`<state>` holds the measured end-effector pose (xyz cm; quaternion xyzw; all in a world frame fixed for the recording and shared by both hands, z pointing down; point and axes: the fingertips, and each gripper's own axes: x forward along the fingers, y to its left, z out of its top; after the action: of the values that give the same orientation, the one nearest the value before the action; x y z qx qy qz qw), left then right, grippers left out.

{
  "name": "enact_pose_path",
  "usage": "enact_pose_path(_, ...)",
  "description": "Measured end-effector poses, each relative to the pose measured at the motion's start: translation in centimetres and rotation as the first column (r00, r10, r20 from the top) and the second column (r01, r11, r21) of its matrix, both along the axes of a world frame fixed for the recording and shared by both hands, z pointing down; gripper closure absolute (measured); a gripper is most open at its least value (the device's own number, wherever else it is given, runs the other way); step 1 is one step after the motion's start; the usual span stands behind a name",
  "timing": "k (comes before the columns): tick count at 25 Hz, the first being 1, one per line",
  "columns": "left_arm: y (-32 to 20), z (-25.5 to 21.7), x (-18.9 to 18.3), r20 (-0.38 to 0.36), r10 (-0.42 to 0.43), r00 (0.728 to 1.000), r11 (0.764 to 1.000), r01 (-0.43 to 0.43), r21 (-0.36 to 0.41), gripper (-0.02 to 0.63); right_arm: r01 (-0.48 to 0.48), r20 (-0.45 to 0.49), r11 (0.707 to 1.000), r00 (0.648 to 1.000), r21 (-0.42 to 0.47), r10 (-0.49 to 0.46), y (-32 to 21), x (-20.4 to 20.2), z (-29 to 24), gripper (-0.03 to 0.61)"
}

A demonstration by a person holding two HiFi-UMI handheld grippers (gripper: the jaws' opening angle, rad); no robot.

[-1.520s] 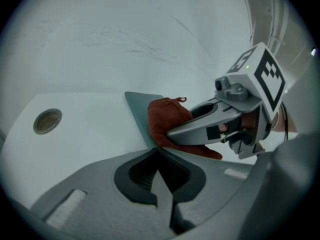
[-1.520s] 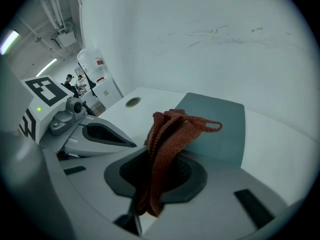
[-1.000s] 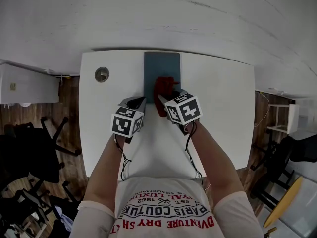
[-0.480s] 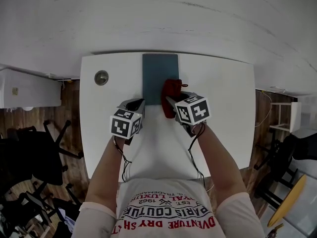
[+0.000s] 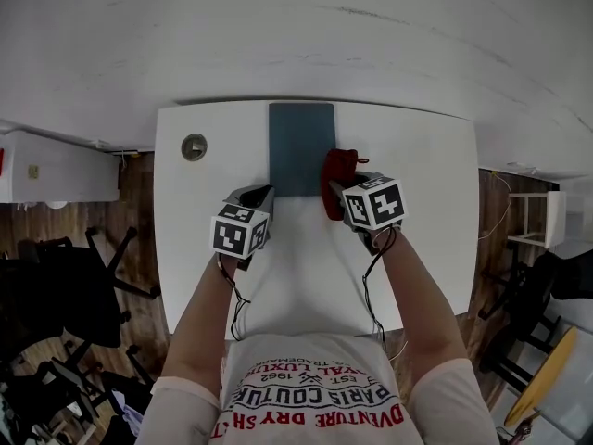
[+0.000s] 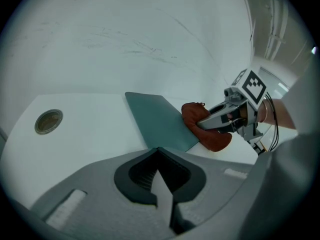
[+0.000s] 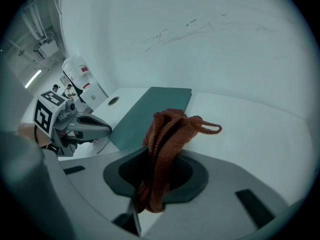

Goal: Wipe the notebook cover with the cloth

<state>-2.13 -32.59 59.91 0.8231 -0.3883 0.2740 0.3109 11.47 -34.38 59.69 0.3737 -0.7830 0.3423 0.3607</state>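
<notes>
A dark teal notebook (image 5: pixel 301 149) lies flat at the far middle of the white table (image 5: pixel 426 239). My right gripper (image 5: pixel 337 191) is shut on a bunched red-brown cloth (image 5: pixel 334 169), which sits just off the notebook's right edge, near its front corner. In the right gripper view the cloth (image 7: pixel 167 129) hangs out of the jaws with the notebook (image 7: pixel 150 111) to its left. My left gripper (image 5: pixel 262 193) is shut with nothing in it, its tip at the notebook's near left corner (image 6: pixel 165 126).
A round metal grommet (image 5: pixel 194 146) is set in the table left of the notebook. A white wall runs right behind the table's far edge. Dark office chairs (image 5: pixel 56 286) stand on the wooden floor to the left.
My right gripper has carried the cloth to the right, from the notebook's near part to just past its right edge. The left gripper has stayed put.
</notes>
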Motion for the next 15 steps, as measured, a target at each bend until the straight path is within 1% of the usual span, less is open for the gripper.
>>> enact_pose_path(4, 0.0, 0.1, -0.1, 0.006, -0.006, 1.000, 1.000, 0.006, 0.005, 0.604, -0.045, -0.092, 0.998, 0.995, 0.051, 0.049, 0.2, 1.7, -0.1, 0.488)
enact_pose_path(7, 0.0, 0.1, 0.0, 0.001, -0.007, 1.000, 1.000, 0.007, -0.001, 0.603, -0.081, -0.134, 0.995, 0.987, 0.056, 0.087, 0.7, 2.9, 0.0, 0.495)
enact_pose_path(9, 0.1, 0.0, -0.1, -0.001, -0.009, 1.000, 1.000, 0.009, -0.003, 0.604, -0.089, -0.175, 0.994, 0.980, 0.070, 0.100, 1.0, 3.6, -0.2, 0.498)
enact_pose_path(11, 0.1, 0.0, 0.0, -0.003, -0.009, 1.000, 1.000, 0.009, -0.004, 0.604, -0.087, -0.209, 0.990, 0.972, 0.112, 0.109, 1.2, 4.1, -0.7, 0.499)
enact_pose_path(12, 0.1, 0.0, 0.0, -0.006, -0.009, 1.000, 1.000, 0.008, -0.007, 0.604, -0.094, -0.208, 0.986, 0.971, 0.136, 0.121, 1.2, 4.2, -1.1, 0.499)
enact_pose_path(15, 0.1, 0.0, -0.1, -0.018, 0.002, 1.000, 1.000, -0.002, -0.019, 0.604, -0.131, -0.164, 0.971, 0.973, 0.200, 0.165, 1.3, 3.7, -2.8, 0.499)
